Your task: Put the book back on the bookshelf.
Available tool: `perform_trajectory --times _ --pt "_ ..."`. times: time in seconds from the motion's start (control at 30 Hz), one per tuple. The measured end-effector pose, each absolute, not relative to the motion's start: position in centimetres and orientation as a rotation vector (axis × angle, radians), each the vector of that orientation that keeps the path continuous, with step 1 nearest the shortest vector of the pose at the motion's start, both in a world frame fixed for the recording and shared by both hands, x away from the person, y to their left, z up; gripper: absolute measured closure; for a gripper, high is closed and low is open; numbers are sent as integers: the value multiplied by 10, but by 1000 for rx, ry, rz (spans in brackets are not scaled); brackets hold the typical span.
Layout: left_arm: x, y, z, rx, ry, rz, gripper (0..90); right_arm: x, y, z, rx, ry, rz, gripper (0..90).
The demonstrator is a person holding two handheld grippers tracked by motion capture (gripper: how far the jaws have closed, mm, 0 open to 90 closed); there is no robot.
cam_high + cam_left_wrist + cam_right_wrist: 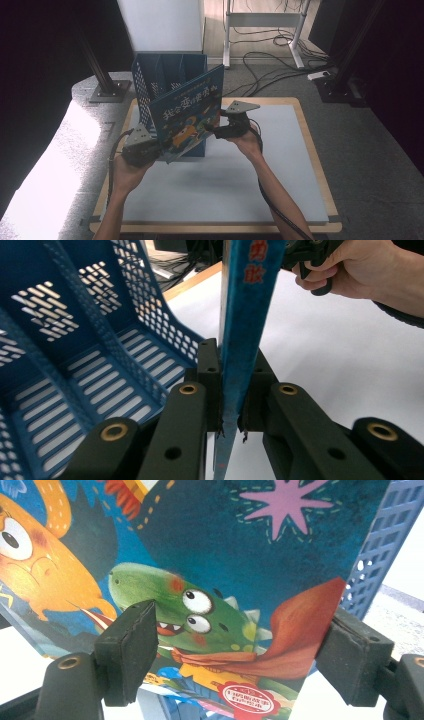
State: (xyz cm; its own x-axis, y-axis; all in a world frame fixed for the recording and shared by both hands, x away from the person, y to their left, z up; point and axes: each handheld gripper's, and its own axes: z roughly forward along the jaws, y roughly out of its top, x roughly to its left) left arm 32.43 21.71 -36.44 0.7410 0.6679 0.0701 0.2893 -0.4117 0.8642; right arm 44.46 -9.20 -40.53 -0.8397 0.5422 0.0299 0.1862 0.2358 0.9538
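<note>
Left gripper (232, 390) pinches the picture book (187, 115); right gripper (240, 650) jaws spread; book not yet in the blue file rack (150, 80)

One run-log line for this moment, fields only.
left gripper: shut on picture book edge | right gripper: open at cover | blue file rack: behind book | book: tilted above white board

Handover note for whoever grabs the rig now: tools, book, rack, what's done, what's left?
Left tool: shut on the book, clamping its lower edge.
Right tool: open, jaws standing wide in front of the book's cover near its corner, not pinching it.
Book: held tilted above the board, in front of the blue rack.
Done: book lifted.
Left: probably slot it into a rack compartment, then release.
</note>
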Motion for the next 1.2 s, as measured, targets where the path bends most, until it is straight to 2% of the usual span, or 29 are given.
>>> perform_trajectory --times 0.23,0.47,0.5,0.6,0.77,0.9,1.2 --pt "326 225 -371 1975 748 501 827 449 -83 -409 666 2189 1662 207" --pt "319 217 -368 2006 754 620 828 454 -78 -411 697 2196 1664 201" --pt "318 217 -368 2005 760 633 829 453 -77 -411 707 2188 1636 238" --pt "318 217 -368 2003 778 656 829 451 -76 -412 725 2171 1588 244" --pt "321 223 -369 1971 818 653 829 449 -76 -414 756 2168 1652 461" --pt "323 225 -371 1952 832 649 829 449 -69 -415 742 2187 1640 503" --pt "323 227 -373 1927 852 666 830 459 -48 -417 802 2189 1663 511"
